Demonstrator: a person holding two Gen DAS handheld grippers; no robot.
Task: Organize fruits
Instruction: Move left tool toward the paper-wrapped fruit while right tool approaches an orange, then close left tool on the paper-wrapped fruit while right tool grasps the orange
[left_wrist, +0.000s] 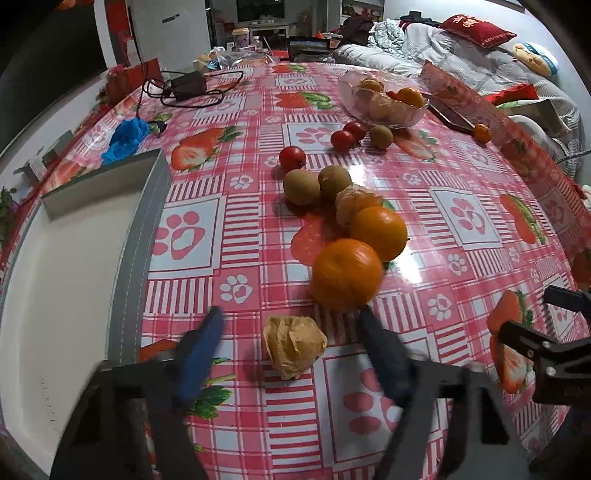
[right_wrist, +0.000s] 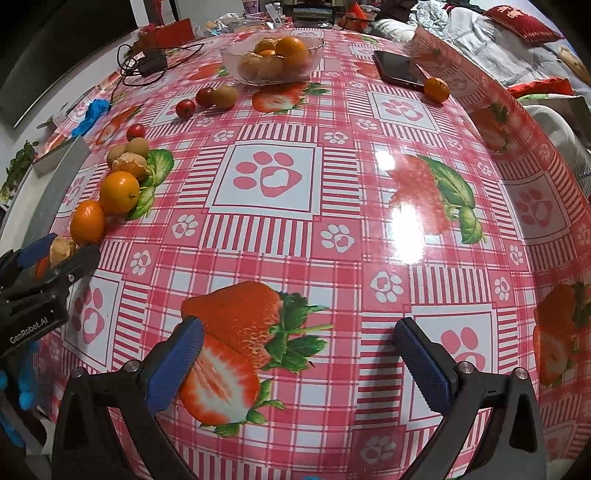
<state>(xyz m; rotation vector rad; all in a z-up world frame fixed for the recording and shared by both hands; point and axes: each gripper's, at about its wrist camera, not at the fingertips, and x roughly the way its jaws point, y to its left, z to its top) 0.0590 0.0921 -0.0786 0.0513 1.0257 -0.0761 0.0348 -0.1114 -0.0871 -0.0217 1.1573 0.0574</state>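
Observation:
Fruits lie in a row on the red patterned tablecloth: a peeled tangerine, two oranges, another peeled one, two kiwis and a tomato. My left gripper is open around the near peeled tangerine, not touching it. My right gripper is open and empty over bare cloth. A glass bowl at the back holds more citrus. A white tray lies at left.
Two tomatoes and a kiwi lie before the bowl. A small orange sits by a phone. A blue cloth and a charger with cable lie far left. A bed stands beyond.

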